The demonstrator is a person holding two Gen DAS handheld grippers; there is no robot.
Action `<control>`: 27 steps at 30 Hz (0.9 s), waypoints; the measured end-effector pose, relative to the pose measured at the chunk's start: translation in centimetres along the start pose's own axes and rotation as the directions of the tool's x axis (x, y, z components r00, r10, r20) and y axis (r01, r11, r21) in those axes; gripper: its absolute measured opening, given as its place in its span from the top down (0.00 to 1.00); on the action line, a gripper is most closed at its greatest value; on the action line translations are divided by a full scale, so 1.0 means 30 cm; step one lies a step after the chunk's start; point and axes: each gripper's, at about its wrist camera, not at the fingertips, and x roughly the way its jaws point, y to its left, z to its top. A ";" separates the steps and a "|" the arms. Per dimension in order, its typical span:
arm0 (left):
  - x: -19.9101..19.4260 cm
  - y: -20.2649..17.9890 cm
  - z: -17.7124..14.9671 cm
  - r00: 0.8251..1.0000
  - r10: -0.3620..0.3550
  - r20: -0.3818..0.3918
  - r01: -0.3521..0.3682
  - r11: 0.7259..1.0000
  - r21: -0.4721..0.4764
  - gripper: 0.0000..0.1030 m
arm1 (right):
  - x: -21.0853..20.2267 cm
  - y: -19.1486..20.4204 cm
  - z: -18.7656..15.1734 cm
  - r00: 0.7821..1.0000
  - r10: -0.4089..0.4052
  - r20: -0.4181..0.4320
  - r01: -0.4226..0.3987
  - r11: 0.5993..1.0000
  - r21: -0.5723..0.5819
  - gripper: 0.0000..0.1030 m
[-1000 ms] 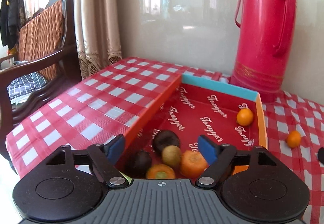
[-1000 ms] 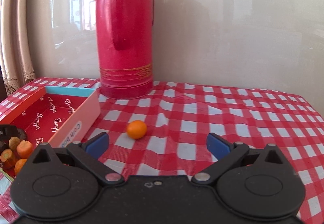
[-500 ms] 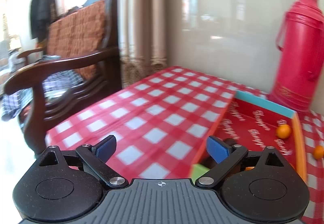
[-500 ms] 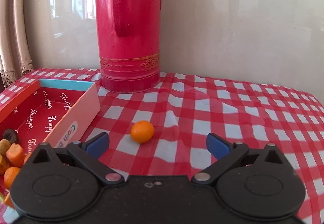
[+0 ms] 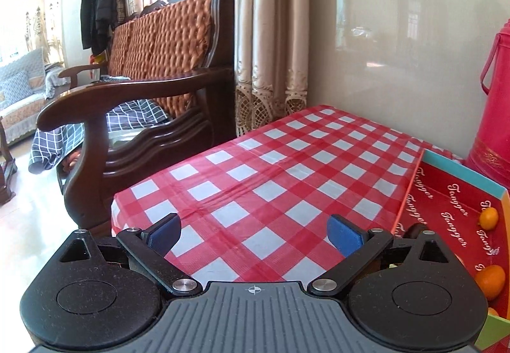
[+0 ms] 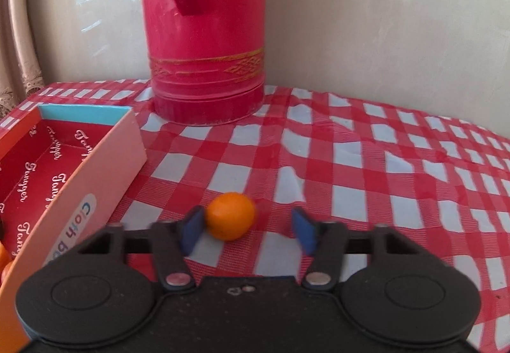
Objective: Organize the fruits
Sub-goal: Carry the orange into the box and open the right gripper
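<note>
A small orange [image 6: 231,215] lies on the red checked tablecloth, right of the red cardboard box [image 6: 105,161]. My right gripper [image 6: 248,230] is around it, jaws partly closed: the left pad [image 6: 191,230] touches the orange, the right pad [image 6: 302,233] stands apart from it. My left gripper [image 5: 253,233] is open and empty over bare cloth left of the box [image 5: 446,193]. In the left wrist view the box holds two small oranges [image 5: 489,218] [image 5: 491,281]; other fruit in it is hidden behind the gripper.
A tall red thermos [image 6: 204,31] stands against the wall behind the orange and shows at the right edge of the left wrist view [image 5: 495,117]. A wooden armchair [image 5: 143,104] stands off the table's left edge [image 5: 159,180]. Curtains [image 5: 271,34] hang behind.
My right gripper has moved forward to the orange and narrowed its jaws around it. My left gripper has swung left, away from the box, and stays open.
</note>
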 end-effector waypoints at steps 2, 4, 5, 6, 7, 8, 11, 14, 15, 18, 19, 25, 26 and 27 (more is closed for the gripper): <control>0.008 0.012 0.000 1.000 0.012 -0.001 -0.012 1.000 -0.004 0.05 | 0.000 0.010 -0.003 1.000 0.002 0.003 -0.002 1.000 -0.018 0.75; 0.017 0.025 -0.001 1.000 0.021 -0.011 -0.021 1.000 -0.011 0.05 | -0.008 0.017 -0.010 1.000 0.009 0.011 -0.008 1.000 -0.027 0.76; 0.023 0.033 0.000 1.000 0.023 -0.018 -0.023 1.000 -0.019 0.05 | -0.014 0.019 -0.011 1.000 0.019 0.017 -0.018 1.000 -0.021 0.76; 0.026 0.042 -0.001 0.999 0.025 -0.024 -0.026 0.999 -0.027 0.05 | -0.026 0.023 -0.013 0.999 0.027 0.029 -0.026 0.999 -0.021 0.76; 0.031 0.049 0.000 0.999 0.028 -0.030 -0.029 0.999 -0.035 0.05 | -0.040 0.033 -0.013 0.999 0.030 0.045 -0.029 0.999 -0.032 0.76; 0.035 0.055 0.000 0.999 0.031 -0.033 -0.032 0.999 -0.043 0.05 | -0.058 0.046 -0.011 0.997 0.037 0.062 -0.034 0.998 -0.049 0.76; 0.041 0.074 -0.002 0.999 0.037 -0.038 -0.039 0.997 -0.062 0.05 | -0.129 0.091 0.003 0.989 0.091 0.115 -0.082 0.994 -0.076 0.76; 0.051 0.090 -0.004 0.998 0.039 -0.050 -0.042 0.996 -0.075 0.05 | -0.205 0.144 0.017 0.974 0.160 0.161 -0.143 0.983 -0.112 0.76; 0.056 0.096 -0.005 0.998 0.040 -0.057 -0.044 0.996 -0.081 0.05 | -0.227 0.163 0.021 0.968 0.185 0.171 -0.165 0.978 -0.124 0.76; 0.073 0.110 -0.008 0.996 0.037 -0.087 -0.045 0.995 -0.091 0.05 | -0.262 0.226 0.031 0.954 0.252 0.162 -0.226 0.960 -0.163 0.76; 0.080 0.114 -0.010 0.995 0.034 -0.097 -0.044 0.995 -0.095 0.05 | -0.265 0.249 0.030 0.951 0.268 0.153 -0.240 0.955 -0.176 0.76; 0.102 0.131 -0.020 0.991 0.020 -0.131 -0.034 0.994 -0.106 0.05 | -0.232 0.375 0.009 0.953 0.289 0.087 -0.262 0.936 -0.237 0.76; 0.103 0.132 -0.020 0.991 0.019 -0.133 -0.033 0.994 -0.104 0.05 | -0.230 0.389 0.004 0.954 0.288 0.080 -0.262 0.934 -0.241 0.76; 0.104 0.133 -0.021 0.991 0.017 -0.134 -0.031 0.994 -0.102 0.05 | -0.229 0.403 -0.001 0.956 0.285 0.071 -0.259 0.933 -0.248 0.75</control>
